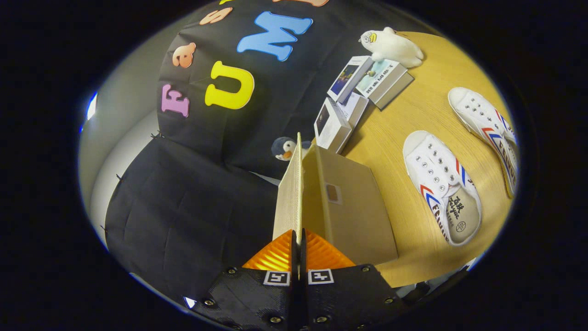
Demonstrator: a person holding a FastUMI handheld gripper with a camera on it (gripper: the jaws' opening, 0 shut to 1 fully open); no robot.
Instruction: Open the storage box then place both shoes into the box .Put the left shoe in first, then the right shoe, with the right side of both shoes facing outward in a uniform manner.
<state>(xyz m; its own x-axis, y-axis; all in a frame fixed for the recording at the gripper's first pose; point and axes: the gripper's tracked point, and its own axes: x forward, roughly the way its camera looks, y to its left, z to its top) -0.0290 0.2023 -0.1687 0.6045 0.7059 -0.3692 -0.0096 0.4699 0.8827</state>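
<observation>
Between the clamped gripper fingers, tan cardboard box lid, raised edge-on

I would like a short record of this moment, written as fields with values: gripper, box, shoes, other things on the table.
gripper: gripper, fingers closed on the thin edge of the lid
box: cardboard storage box, lid raised on edge, box on the wooden table
shoes: two white shoes, near shoe beside the box, far shoe beyond it, both outside the box
other things: stacked books, white plush toy, penguin toy behind the lid
</observation>
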